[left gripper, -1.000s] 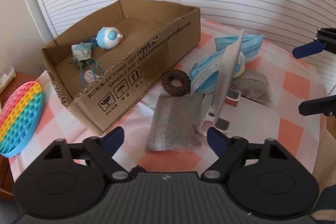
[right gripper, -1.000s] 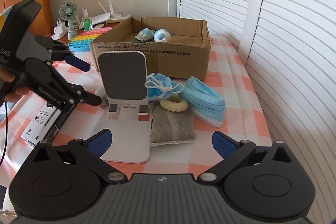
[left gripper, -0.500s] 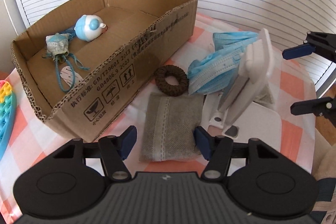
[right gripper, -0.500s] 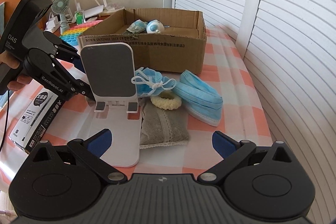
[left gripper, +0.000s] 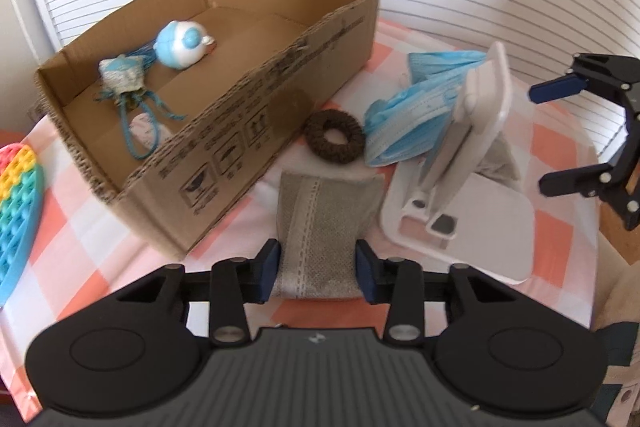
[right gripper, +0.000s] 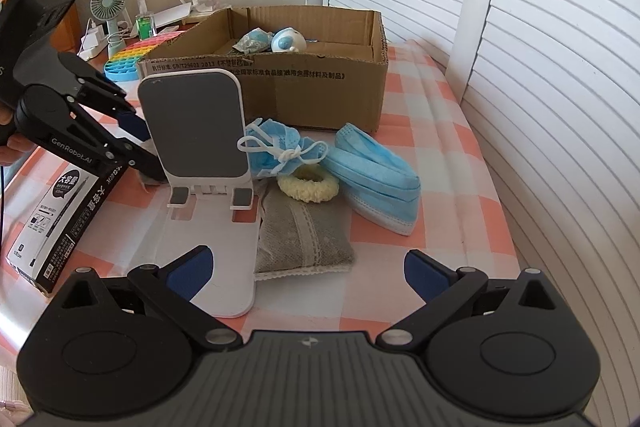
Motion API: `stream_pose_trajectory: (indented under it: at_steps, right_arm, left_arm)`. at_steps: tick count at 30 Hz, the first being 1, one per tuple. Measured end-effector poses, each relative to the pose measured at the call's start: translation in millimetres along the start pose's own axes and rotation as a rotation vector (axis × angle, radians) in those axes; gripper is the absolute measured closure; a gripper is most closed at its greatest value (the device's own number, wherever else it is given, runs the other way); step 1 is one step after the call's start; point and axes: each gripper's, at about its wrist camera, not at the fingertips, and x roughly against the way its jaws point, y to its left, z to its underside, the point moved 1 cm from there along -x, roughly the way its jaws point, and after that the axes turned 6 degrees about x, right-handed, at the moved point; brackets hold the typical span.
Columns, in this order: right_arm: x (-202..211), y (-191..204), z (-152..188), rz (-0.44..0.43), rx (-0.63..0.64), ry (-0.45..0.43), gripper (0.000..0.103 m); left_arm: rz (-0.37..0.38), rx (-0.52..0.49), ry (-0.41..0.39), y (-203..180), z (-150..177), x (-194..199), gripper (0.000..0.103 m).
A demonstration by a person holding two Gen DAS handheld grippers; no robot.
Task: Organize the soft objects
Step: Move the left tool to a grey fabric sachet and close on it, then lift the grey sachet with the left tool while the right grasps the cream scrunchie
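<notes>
The grey lace-trimmed fabric pouch [left gripper: 324,227] is lying on the checked surface [left gripper: 100,227] beside the brown cardboard box [left gripper: 256,131]. I am closing my left tool [left gripper: 317,269] around its near end, pads at each edge, contact unclear. It is possibly slipping out if pinched shallowly, or snagging the white phone stand [left gripper: 472,155]. My right tool [right gripper: 308,269] is hanging wide open, holding nothing. The pouch's near edge is hiding behind my tool.
</notes>
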Motion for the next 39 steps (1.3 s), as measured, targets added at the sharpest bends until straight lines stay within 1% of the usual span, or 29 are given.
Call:
stream_pose_trajectory:
  at_steps: [1,3,6,13,16,17,18,19,20,25,28,31,33,35,37,38,39]
  right_arm:
    - [-0.4,-0.8,-0.1,-0.001,-0.001,-0.001,0.000]
    - [-0.5,-2.0,0.0,0.000,-0.002,-0.003,0.000]
    - [-1.0,-4.0,0.0,0.008,-0.002,-0.005,0.000]
    - [-2.5,-16.9,1.1,0.032,0.000,-0.013,0.001]
    - [-5.9,-22.3,0.7,0.018,0.035,-0.010,0.004]
    - [-7.1,-23.6,0.5,0.010,0.048,-0.010,0.009]
    - [-8.6,-24.9,0.1,-0.003,0.062,-0.008,0.012]
    - [-10.3,-25.8,-0.3,-0.020,0.077,-0.004,0.016]
    - [-12.2,-26.1,-0.8,-0.038,0.092,0.000,0.018]
    - [-19.0,-25.1,-3.3,-0.151,0.157,-0.002,0.025]
    - [-24.1,-24.9,-9.3,-0.220,0.207,-0.002,0.027]
    - [-31.4,-24.4,-16.2,-0.248,0.264,0.004,0.027]
    - [-37.0,-26.0,-20.6,-0.266,0.275,0.013,0.027]
    - [-42.4,-27.8,-23.3,-0.283,0.270,0.028,0.035]
    - [-46.9,-29.1,-24.7,-0.299,0.262,0.044,0.040]
    - [-48.3,-29.7,-24.2,-0.302,0.259,0.048,0.046]
    - [-48.8,-29.9,-23.8,-0.304,0.253,0.046,0.049]
  left_arm:
    - [-0.007,-0.002,-0.001,0.2,0.1,-0.3,0.059]
    - [-0.018,0.000,-0.005,0.3,-1.1,-3.1,0.050]
    - [-0.029,0.000,-0.008,-1.6,-3.3,-9.7,0.043]
    - [-0.034,0.044,-0.014,1.0,-4.9,-12.0,0.040]
    - [-0.041,0.050,-0.012,0.3,-5.0,-12.1,0.040]
    - [-0.043,0.052,-0.011,0.2,-5.0,-12.1,0.040]
    - [-0.045,0.054,-0.009,0.1,-5.1,-12.1,0.040]
    - [-0.047,0.056,-0.008,0.0,-5.4,-12.4,0.040]
    - [-0.049,0.058,-0.007,-0.1,-5.6,-12.5,0.040]
    - [-0.059,0.068,0.004,-1.5,-6.5,-12.8,0.040]
    - [-0.063,0.072,0.012,-1.4,-8.3,-14.0,0.040]
    - [-0.066,0.078,0.014,-1.4,-8.8,-14.6,0.040]
    - [-0.067,0.083,0.017,-1.5,-8.3,-14.6,0.041]
    - [-0.061,0.088,0.020,-1.5,-8.0,-14.2,0.044]
    - [-0.058,0.082,0.022,-2.6,-7.4,-13.2,0.049]
    - [-0.058,0.079,0.023,-3.4,-7.1,-12.7,0.053]
    - [-0.058,0.076,0.024,-4.3,-6.9,-12.0,0.056]
